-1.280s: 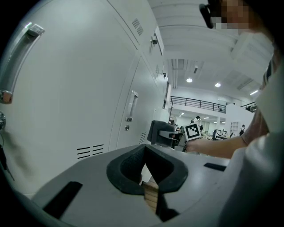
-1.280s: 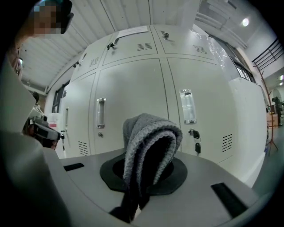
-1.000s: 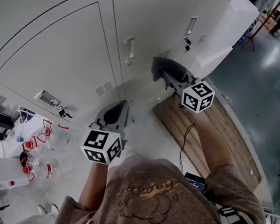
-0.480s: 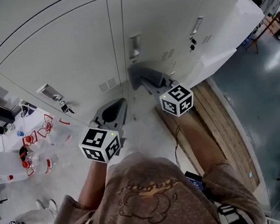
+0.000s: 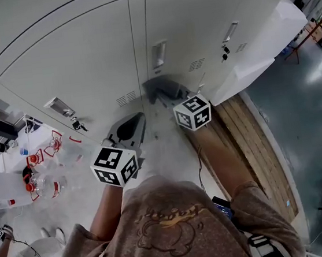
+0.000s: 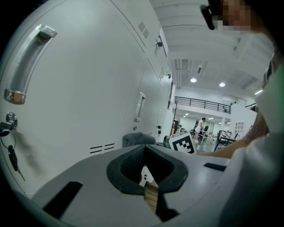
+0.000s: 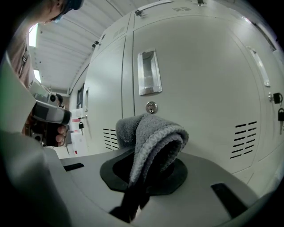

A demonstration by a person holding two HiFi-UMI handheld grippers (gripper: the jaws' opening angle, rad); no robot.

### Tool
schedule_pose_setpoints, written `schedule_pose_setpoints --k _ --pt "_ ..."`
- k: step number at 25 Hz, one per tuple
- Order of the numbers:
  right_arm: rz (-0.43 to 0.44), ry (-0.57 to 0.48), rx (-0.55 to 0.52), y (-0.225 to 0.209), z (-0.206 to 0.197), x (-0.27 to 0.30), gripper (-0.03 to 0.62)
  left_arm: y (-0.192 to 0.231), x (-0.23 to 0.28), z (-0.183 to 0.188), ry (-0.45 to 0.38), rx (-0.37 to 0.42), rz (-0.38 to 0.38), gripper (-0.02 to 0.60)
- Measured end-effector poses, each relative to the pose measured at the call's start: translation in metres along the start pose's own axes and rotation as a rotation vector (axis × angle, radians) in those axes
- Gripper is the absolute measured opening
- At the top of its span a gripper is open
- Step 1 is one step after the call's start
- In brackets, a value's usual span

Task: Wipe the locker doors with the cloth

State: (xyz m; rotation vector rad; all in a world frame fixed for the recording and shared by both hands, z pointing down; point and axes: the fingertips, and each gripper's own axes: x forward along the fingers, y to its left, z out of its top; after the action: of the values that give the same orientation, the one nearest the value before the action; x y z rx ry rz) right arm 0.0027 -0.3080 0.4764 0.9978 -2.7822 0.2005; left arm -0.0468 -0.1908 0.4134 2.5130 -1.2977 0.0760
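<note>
Leftward along the locker doors (image 5: 82, 59) went the right hand-held gripper (image 5: 159, 91), reaching the seam between two doors, while the left hand-held gripper (image 5: 133, 127) stayed low. In the head view, the grey cloth (image 5: 153, 87) sat at that seam, below a recessed handle (image 5: 159, 54). The left gripper view showed jaws together on nothing. The right gripper view showed jaws clamped on the folded cloth, under a key lock (image 7: 151, 107). Wiping seemed mid-pass, with the upper panels likely still to do.
</note>
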Motion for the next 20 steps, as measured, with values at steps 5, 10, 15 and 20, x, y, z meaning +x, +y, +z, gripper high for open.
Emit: schedule_pose_setpoints --k 5,10,15,20 --pt "-0.004 -0.001 -0.019 -0.002 -0.001 0.004 0.038 0.001 0.004 0.003 -0.008 0.002 -0.007 -0.002" --pt "-0.018 0.018 -0.034 -0.017 -0.001 -0.002 0.038 0.0 0.008 0.007 -0.015 0.003 -0.016 -0.002" --pt "-0.08 0.026 0.007 -0.051 -0.007 -0.016 0.038 0.001 0.012 0.007 -0.017 -0.002 -0.019 -0.002" --pt "-0.139 0.041 0.03 -0.081 -0.012 -0.029 0.038 0.001 0.015 0.008 -0.016 0.0 -0.024 -0.002"
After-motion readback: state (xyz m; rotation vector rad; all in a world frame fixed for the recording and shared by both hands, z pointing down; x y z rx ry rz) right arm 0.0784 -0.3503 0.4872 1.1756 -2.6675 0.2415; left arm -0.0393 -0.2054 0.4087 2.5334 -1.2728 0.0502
